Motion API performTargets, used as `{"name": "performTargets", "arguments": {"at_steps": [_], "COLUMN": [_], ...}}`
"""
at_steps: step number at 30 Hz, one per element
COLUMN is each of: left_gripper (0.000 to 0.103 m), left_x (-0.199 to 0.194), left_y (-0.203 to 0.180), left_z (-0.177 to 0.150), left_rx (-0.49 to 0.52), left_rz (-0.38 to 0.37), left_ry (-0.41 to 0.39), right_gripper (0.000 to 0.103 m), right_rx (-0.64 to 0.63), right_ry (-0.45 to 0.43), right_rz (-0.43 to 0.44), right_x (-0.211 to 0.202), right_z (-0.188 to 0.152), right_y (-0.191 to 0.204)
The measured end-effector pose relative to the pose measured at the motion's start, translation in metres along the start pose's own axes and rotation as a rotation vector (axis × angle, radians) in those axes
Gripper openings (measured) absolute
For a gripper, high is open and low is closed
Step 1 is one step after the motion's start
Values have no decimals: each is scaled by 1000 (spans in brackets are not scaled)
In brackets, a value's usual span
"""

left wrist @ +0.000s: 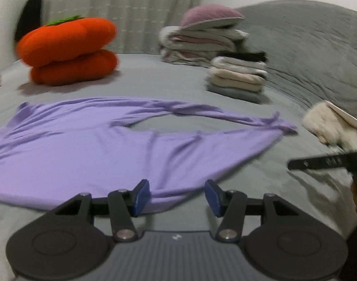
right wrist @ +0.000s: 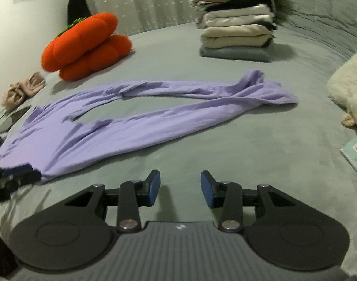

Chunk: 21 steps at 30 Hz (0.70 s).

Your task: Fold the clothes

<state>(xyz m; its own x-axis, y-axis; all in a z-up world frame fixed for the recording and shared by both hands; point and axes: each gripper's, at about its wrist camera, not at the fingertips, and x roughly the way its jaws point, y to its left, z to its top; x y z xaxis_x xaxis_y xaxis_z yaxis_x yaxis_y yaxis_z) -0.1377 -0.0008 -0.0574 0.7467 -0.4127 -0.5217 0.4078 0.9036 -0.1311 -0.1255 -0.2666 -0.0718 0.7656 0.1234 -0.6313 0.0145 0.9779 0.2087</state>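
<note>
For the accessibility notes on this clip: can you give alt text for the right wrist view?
A lilac long-sleeved top lies spread on a grey bed, with the open, empty right tool over bare bedding in front. Behind it sit an orange pumpkin cushion and a stack of folded clothes.

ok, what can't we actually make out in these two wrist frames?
- Left wrist: white fluffy item, blurred, cut by the right edge.
- Left wrist: right gripper, only a dark bar enters; jaws unseen.
- Right wrist: booklet, cut by the edge, print unreadable.
- Both: purple garment, type unclear.

Dim, soft light; motion blur beyond both tongs, short shadows under the jaws, fisheye bending the edges
</note>
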Motion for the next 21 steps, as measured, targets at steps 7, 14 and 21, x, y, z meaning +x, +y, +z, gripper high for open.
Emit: {"name": "performTargets", "arguments": {"at_steps": [7,14,21], "left_gripper": [53,53,53], "left_x": [19,35,41], "left_y": [-26,-34,-36], "left_z": [1,18,15], "left_rx": [103,95,67], "left_rz": [-61,-87,-85], "left_ry": [18,26,46], "right_gripper": [43,42,42], "right_rx": [74,134,318], "right_ry": [-32,-70,-110], "right_rz": [-41,-81,-82], "right_x": [6,10,20], "right_z": [12,31,54], "right_y": [-26,-50,-89]}}
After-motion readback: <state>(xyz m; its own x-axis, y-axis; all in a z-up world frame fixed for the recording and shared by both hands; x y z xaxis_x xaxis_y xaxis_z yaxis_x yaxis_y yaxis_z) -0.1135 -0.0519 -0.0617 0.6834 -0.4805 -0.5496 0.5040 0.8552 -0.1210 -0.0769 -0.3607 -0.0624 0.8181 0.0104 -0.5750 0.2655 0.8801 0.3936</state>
